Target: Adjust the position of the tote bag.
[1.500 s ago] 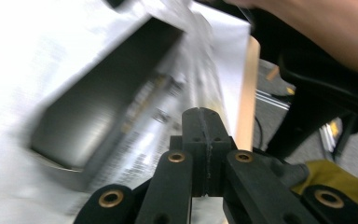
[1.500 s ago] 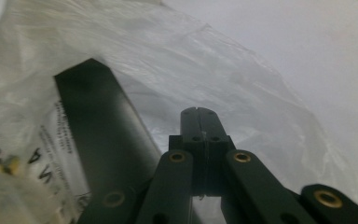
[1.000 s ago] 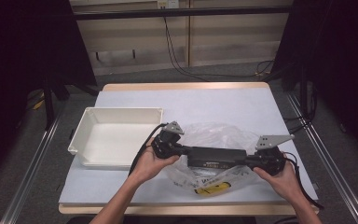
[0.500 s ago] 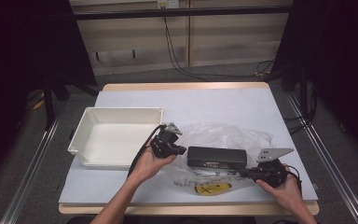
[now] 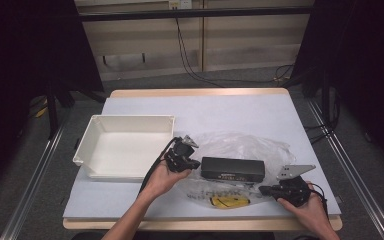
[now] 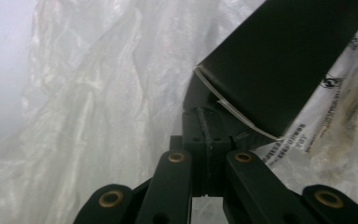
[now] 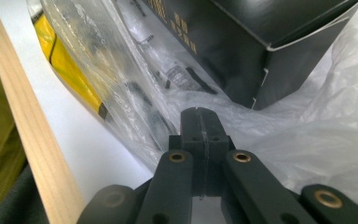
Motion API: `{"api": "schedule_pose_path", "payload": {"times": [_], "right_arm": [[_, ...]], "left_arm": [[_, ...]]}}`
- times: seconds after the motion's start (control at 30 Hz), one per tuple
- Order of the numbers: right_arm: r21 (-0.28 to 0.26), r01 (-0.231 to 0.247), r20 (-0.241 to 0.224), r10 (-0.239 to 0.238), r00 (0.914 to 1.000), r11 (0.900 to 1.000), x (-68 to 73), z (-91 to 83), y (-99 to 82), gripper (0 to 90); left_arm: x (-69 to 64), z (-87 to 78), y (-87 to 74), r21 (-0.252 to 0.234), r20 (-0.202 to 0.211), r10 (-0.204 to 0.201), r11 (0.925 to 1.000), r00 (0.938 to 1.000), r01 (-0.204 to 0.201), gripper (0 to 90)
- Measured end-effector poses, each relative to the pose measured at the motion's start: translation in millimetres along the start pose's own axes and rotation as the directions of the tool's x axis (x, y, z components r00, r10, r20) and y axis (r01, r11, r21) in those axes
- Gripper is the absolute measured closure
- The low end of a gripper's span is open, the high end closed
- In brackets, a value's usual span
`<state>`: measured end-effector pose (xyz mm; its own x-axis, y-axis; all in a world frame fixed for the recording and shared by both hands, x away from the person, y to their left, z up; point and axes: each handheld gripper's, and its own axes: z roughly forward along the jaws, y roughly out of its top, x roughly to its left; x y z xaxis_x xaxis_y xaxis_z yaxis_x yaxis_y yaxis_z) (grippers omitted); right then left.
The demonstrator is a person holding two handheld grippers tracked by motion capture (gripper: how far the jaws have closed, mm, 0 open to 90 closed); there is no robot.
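Two grippers work on one black box (image 5: 232, 169), which lies on one crinkly clear bag (image 5: 245, 150) in the middle of the table (image 5: 240, 110). The right gripper (image 5: 266, 190), at five o'clock from the box, has its jaws pressed together on nothing. The left gripper (image 5: 196, 164), at nine o'clock, is closed too, tips touching the box end. One yellow label (image 5: 227, 201) is blurry under the plastic. One white tray (image 5: 125, 125) sits far left.
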<state>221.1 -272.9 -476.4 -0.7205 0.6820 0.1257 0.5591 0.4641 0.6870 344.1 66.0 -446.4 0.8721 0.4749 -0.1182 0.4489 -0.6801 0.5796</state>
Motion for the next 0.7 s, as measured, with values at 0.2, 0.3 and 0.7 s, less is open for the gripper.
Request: {"api": "schedule_pose_path", "payload": {"times": [0.2,0.3,0.7], "right_arm": [[-0.058,-0.010,-0.002,0.010,0.9999,0.9982,-0.5,-5.2,1.2,90.0],[-0.135,-0.024,0.009,0.025,0.9996,0.9906,1.3,-14.9,4.6,84.2],[-0.279,-0.055,0.032,0.066,0.9973,0.9588,16.2,-36.7,2.2,48.2]], "left_arm": [[0.7,-3.1,-5.2,-0.038,0.019,0.021,0.9991,0.9996,-0.020,87.4],[-0.1,-6.1,-6.2,-0.063,0.024,0.031,0.9976,0.9992,-0.029,83.7],[-11.8,-34.7,-0.1,-0.202,0.039,0.100,0.9752,0.9942,-0.090,64.7]]}}
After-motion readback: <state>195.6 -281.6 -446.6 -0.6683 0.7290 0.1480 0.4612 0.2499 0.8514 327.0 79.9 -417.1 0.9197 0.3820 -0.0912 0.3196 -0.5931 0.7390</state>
